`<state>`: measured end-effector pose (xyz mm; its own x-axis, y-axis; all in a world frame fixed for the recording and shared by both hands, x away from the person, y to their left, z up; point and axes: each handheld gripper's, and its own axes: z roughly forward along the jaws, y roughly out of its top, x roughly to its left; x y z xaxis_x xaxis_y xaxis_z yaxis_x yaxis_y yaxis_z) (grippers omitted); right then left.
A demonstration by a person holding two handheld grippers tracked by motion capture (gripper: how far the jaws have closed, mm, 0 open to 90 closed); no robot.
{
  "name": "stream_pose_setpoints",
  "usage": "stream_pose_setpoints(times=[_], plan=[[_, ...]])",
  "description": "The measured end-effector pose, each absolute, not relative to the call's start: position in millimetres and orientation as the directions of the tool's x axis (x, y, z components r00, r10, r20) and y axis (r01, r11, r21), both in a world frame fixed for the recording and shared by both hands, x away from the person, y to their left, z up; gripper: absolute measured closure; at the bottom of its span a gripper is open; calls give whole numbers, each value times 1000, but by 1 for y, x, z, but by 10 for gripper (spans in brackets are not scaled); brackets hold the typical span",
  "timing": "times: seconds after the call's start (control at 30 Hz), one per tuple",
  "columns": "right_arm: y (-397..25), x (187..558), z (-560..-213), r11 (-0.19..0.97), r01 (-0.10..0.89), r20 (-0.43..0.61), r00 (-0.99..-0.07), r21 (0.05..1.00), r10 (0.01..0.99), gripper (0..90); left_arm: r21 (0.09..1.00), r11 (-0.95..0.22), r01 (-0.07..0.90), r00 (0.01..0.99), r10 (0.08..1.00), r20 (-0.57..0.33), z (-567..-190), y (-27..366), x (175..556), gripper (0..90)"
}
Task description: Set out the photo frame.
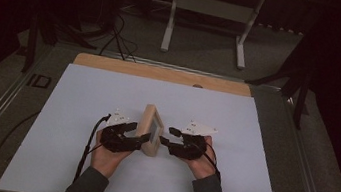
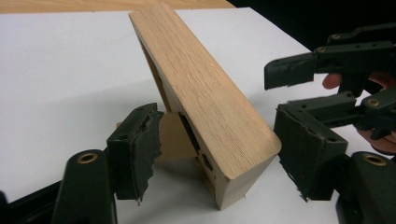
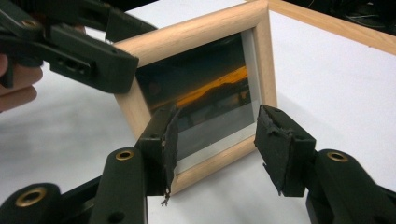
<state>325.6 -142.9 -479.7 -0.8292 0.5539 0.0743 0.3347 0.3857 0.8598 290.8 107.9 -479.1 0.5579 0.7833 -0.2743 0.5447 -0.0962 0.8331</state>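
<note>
A light wooden picture frame [image 1: 149, 129] stands upright on the white sheet [image 1: 80, 113], its glass front toward the right. In the left gripper view its wooden side [image 2: 205, 93] rises between my left gripper's [image 2: 219, 158] jaws, which stand apart on either side of the near end without clamping it. My left gripper [image 1: 135, 135] is at the frame's back, open. My right gripper [image 1: 167, 136] faces the glass, open. In the right gripper view the frame's picture [image 3: 205, 88] shows an orange streak, and my right gripper [image 3: 222, 140] jaws stand spread in front of the lower rail.
The white sheet covers most of a wooden tabletop [image 1: 161, 73], with bare sheet all around the frame. Cables [image 1: 87, 145] trail from the left gripper toward the front. A white desk stand [image 1: 210, 11] and dark tripod legs [image 1: 300, 89] stand on the floor beyond the table.
</note>
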Motion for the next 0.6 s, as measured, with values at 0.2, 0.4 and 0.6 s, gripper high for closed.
stream_pose_setpoints(times=[0.2, 0.4, 0.6], plan=[[-147, 327, -477, 375, 333, 74, -824, 865, 562, 485, 827, -104, 553, 563, 779, -278, -482, 105, 292, 385], [-150, 327, -473, 361, 329, 75, -820, 872, 567, 485, 825, -107, 556, 569, 772, -283, -483, 104, 292, 443], [-154, 327, -470, 348, 326, 76, -816, 879, 573, 485, 824, -107, 557, 572, 769, -287, -483, 103, 292, 479]])
